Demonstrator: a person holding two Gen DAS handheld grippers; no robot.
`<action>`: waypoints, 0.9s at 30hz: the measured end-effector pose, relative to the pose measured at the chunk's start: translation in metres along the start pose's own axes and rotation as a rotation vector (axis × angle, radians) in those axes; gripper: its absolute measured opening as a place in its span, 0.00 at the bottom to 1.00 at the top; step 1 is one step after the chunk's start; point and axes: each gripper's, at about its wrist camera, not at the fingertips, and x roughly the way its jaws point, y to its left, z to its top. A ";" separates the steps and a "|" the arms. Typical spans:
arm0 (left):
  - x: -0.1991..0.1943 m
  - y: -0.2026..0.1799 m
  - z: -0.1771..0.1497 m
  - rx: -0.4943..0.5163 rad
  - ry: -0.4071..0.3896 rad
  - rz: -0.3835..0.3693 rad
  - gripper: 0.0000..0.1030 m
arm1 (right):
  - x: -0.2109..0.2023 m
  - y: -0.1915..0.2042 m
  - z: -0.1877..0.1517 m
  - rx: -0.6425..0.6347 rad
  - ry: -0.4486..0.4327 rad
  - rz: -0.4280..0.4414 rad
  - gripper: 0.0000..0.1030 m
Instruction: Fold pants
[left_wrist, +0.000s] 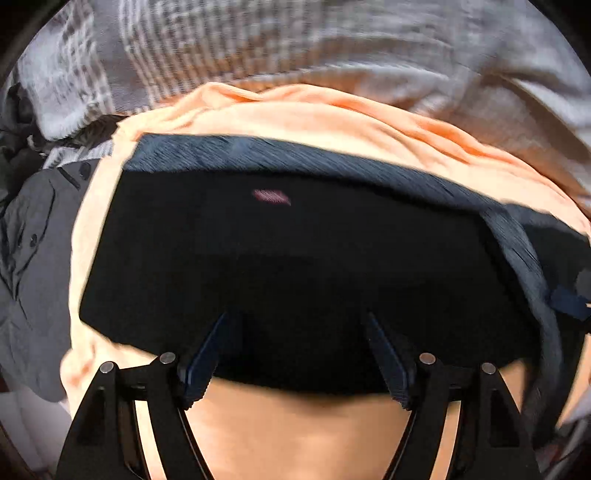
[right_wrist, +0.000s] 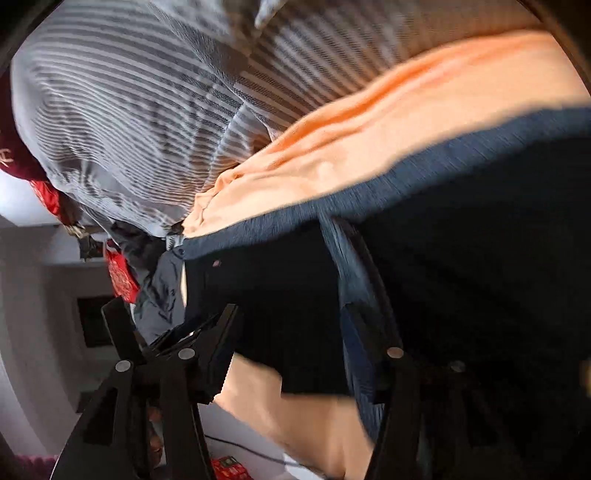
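Pants: black pants (left_wrist: 295, 266) with a ribbed navy waistband (left_wrist: 332, 162) lie flat on an orange cloth (left_wrist: 332, 114), small red mark (left_wrist: 271, 196) near the band.
Left hand-held gripper: the left hand-held gripper (left_wrist: 295, 325) points forward and down over the pants' near edge; its fingers (left_wrist: 207, 354) stand wide apart, tips over the black fabric; I cannot tell if they touch it.
Right hand-held gripper: the right hand-held gripper (right_wrist: 306, 332) is rolled sideways, low by the pants' edge (right_wrist: 295, 295); one finger (right_wrist: 221, 332) shows, the other is lost against dark fabric, so I cannot tell its grip.
Bedding: striped grey bedding (right_wrist: 129, 110) lies behind the orange cloth.
Side: a grey garment (left_wrist: 33, 258) lies left of the orange cloth.
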 end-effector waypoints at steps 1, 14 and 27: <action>-0.007 -0.010 -0.009 0.029 0.001 -0.020 0.74 | -0.010 -0.004 -0.012 0.018 -0.008 0.000 0.58; -0.023 -0.138 -0.093 0.249 0.110 -0.386 0.74 | -0.134 -0.129 -0.239 0.368 -0.228 -0.191 0.58; 0.005 -0.209 -0.113 0.297 0.184 -0.409 0.74 | -0.130 -0.208 -0.308 0.507 -0.266 -0.266 0.58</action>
